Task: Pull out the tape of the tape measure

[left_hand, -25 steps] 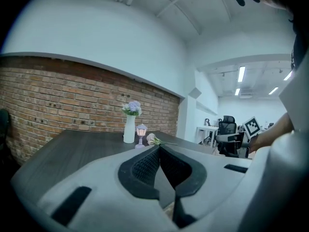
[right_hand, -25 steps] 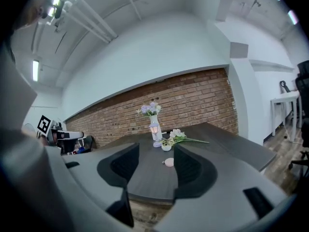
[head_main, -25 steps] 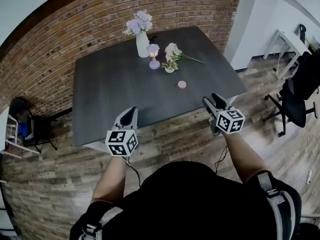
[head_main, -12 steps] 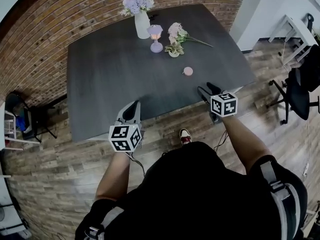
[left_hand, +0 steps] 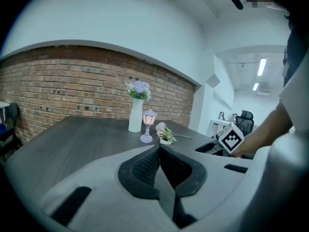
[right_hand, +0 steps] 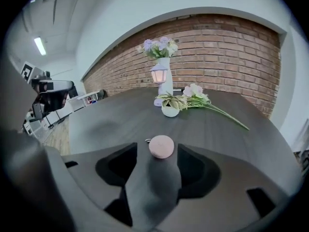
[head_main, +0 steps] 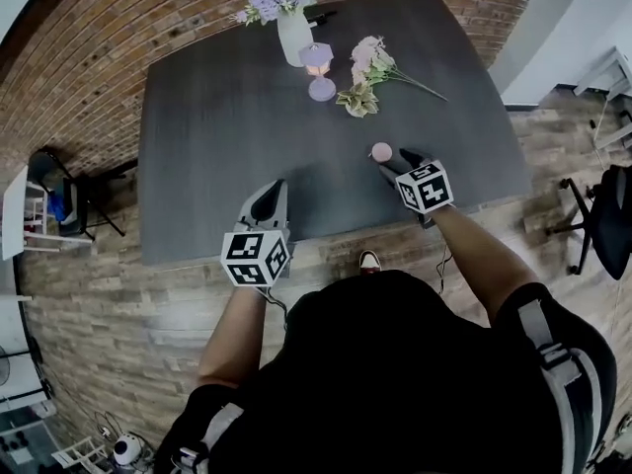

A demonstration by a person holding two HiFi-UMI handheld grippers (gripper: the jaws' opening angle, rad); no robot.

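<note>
Right gripper (head_main: 399, 159) stands with its jaws apart and opening, nothing pressed between them, and the tape measure (right_hand: 161, 146) sits right at their mouth. That tape measure is a small round pink case lying flat on the dark table (head_main: 217, 126), near the front edge on the person's right side. In the right gripper view it lies dead ahead on the gripper's centre line, just beyond the jaw tips and level with the gap, and I see no pad touching it. Being round, the case has no long axis to line up with. What sets direction is the small metal tab (right_hand: 146, 140) showing at its left side, which I take to be the tape's end, though it is too small to be sure. It faces toward the left gripper (head_main: 268, 197), whose jaws are closed together on nothing and which hangs over the table's front edge, well apart from the case. So the right gripper is much the nearer. Judging from this, a short straight advance would put the case between its jaws. Farther back stand a vase (head_main: 293, 33), a little lamp (head_main: 319, 67) and loose flowers (head_main: 380, 67), all well clear.
</note>
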